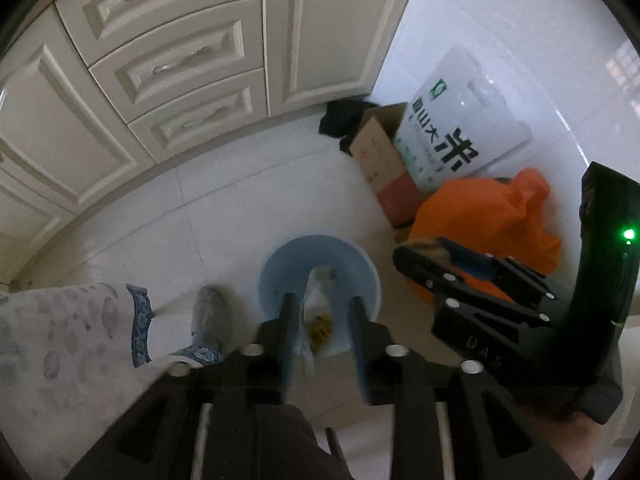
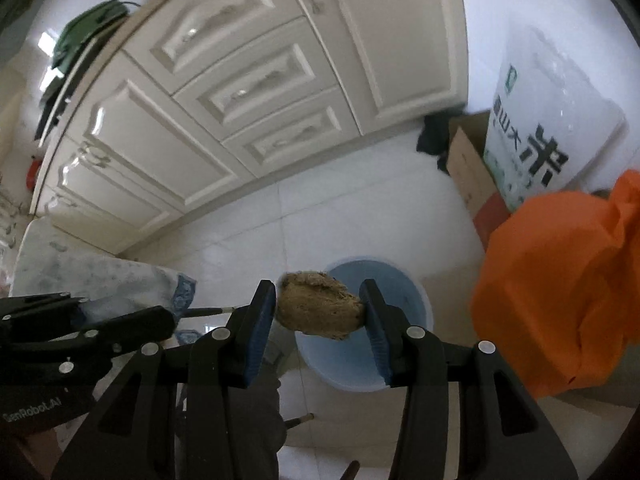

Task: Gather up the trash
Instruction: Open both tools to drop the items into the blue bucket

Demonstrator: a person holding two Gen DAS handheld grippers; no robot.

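A round pale blue bin point(image 1: 276, 276) stands on the white tiled floor, directly below both grippers. My left gripper point(image 1: 324, 312) hangs over it, pointing steeply down, jaws open. A crumpled white wrapper point(image 1: 316, 300) lies loose in the gap between them, above yellow-brown scraps point(image 1: 320, 326) in the bin. In the right wrist view my right gripper point(image 2: 320, 300) is shut on a brown, spongy lump point(image 2: 320, 312), both blue pads against its sides, just above the bin's point(image 2: 412, 304) near rim. The left wrist view shows that lump point(image 1: 420, 245) too, to the right of the bin.
Cream cabinet drawers point(image 1: 180, 64) run along the back. Right of the bin stand a cardboard box point(image 1: 380, 160), a white rice bag point(image 1: 452, 120) and an orange bag point(image 1: 488, 216). A grey slipper point(image 1: 208, 308) and patterned cloth point(image 1: 72, 328) lie to the bin's left.
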